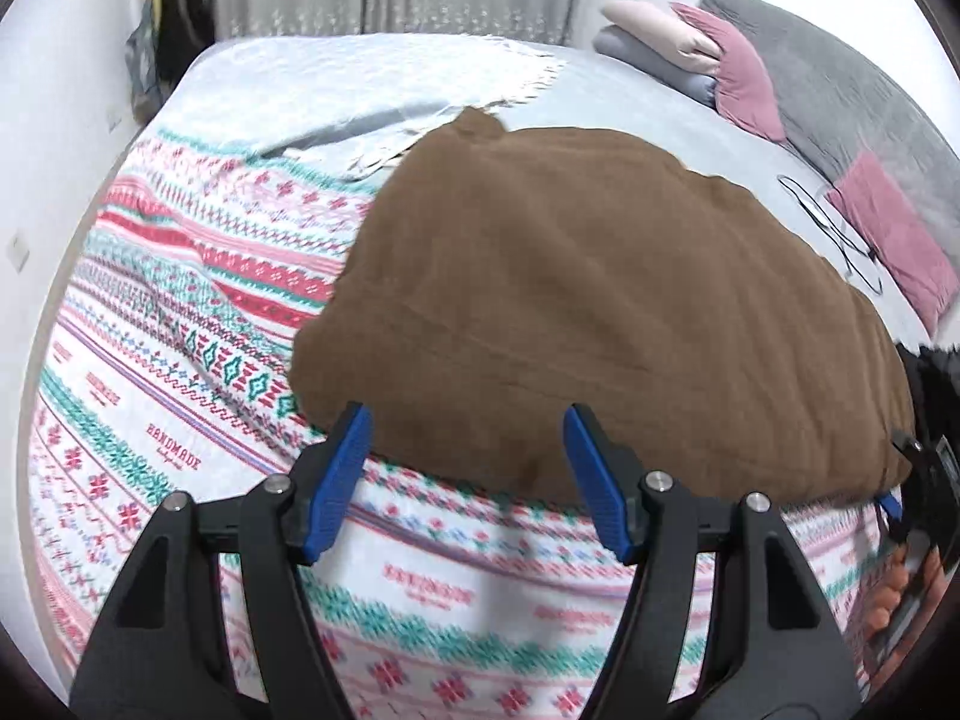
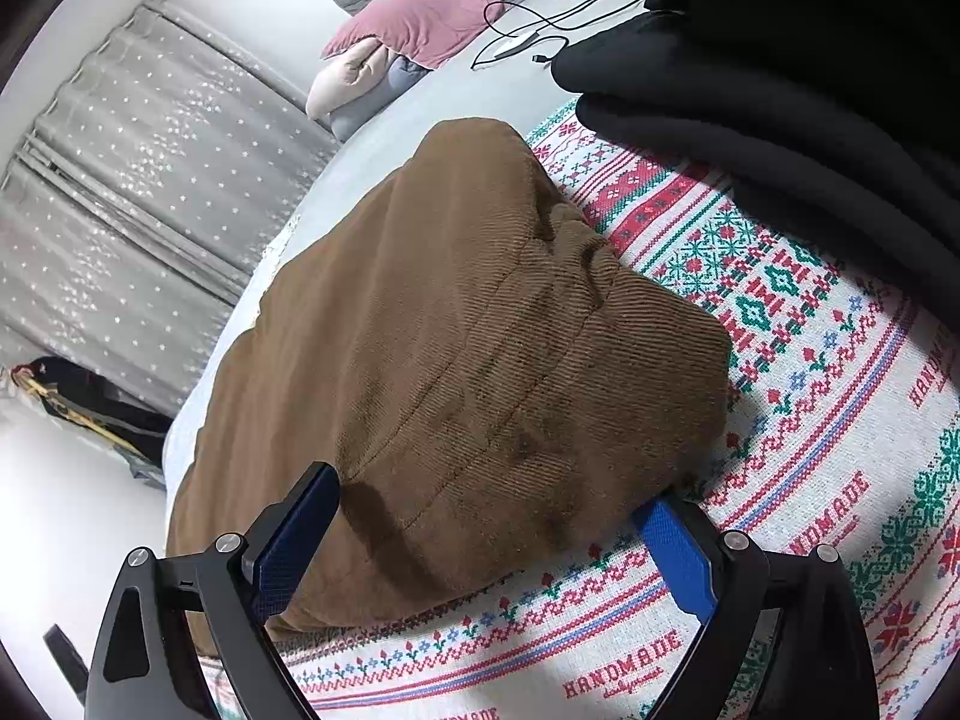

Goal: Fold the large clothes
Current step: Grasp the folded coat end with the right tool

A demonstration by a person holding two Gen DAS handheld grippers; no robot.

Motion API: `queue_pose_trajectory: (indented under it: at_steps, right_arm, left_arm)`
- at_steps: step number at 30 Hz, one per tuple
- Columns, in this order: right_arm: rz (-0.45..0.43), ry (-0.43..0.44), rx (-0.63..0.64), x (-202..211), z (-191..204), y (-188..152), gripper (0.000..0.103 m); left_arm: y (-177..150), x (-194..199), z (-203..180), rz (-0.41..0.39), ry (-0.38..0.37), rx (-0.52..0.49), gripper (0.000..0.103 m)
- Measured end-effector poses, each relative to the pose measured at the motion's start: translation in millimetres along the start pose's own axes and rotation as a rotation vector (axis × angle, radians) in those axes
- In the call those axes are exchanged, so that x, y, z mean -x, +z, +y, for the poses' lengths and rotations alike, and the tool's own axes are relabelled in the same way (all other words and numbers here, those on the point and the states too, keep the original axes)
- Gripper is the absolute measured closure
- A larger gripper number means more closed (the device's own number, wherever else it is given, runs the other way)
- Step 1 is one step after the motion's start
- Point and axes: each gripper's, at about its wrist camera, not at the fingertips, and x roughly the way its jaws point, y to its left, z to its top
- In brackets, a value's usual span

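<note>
A: At the centre of the left wrist view, the folded brown garment [image 1: 600, 312] lies on the patterned blanket [image 1: 180, 372]; the left gripper [image 1: 468, 480] stands spread, pinching nothing.

B: In the right wrist view, the right gripper [image 2: 486, 540] stands spread (garment's near edge between its fingers, pads not pressing), black clothing [image 2: 780, 90] upper right.

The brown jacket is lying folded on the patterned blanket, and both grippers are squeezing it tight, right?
Not quite. The brown jacket does lie folded on the patterned blanket, but neither gripper squeezes it. In the left wrist view the left gripper is open with nothing between its fingers. In the right wrist view the right gripper is open too, its fingers either side of the jacket's near edge.
</note>
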Motion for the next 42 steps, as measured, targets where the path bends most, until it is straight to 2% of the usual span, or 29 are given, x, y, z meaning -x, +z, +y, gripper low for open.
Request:
queue_pose_trajectory:
  at_steps: [5, 11, 12, 14, 16, 18, 20, 22, 25, 31, 39, 42]
  right_arm:
    - [-0.011, 0.051, -0.049, -1, -6, 1, 0.006]
    - [-0.044, 0.088, -0.102, -4, -6, 2, 0.008]
    - [-0.052, 0.095, -0.118, -3, -7, 2, 0.011]
    - [-0.072, 0.111, -0.169, -1, -11, 1, 0.024]
    - [-0.096, 0.109, -0.211, 1, -15, 1, 0.046]
    - [-0.107, 0.098, -0.247, 2, -17, 3, 0.061]
    - [-0.130, 0.101, -0.292, 7, -17, 4, 0.070]
    - [-0.166, 0.059, -0.262, 15, -1, 6, 0.075]
    - [-0.211, -0.038, -0.148, 26, 36, 10, 0.078]
    - [-0.260, -0.143, -0.021, 40, 90, 21, 0.081]
    - [-0.289, -0.251, -0.048, 35, 116, 19, 0.082]
    - [-0.332, -0.275, 0.000, 37, 143, 16, 0.083]
  left_arm:
    - [-3, -20, 23, 0.035, -0.003, 0.070, 0.036]
    - [-2, -28, 39, 0.059, -0.057, 0.113, 0.035]
    - [-2, -30, 41, 0.062, -0.065, 0.125, 0.035]
    - [-1, -32, 43, 0.070, -0.080, 0.150, 0.035]
    - [1, -33, 46, 0.077, -0.094, 0.167, 0.035]
    - [2, -32, 52, 0.085, -0.118, 0.199, 0.035]
    - [4, -29, 59, 0.083, -0.142, 0.230, 0.035]
    - [7, -26, 67, 0.072, -0.157, 0.259, 0.035]
    - [10, -22, 72, 0.076, -0.203, 0.279, 0.035]
    - [22, -6, 95, 0.062, -0.272, 0.348, 0.035]
    - [32, 15, 152, 0.046, -0.293, 0.446, 0.035]
    - [32, 19, 170, 0.043, -0.298, 0.473, 0.035]
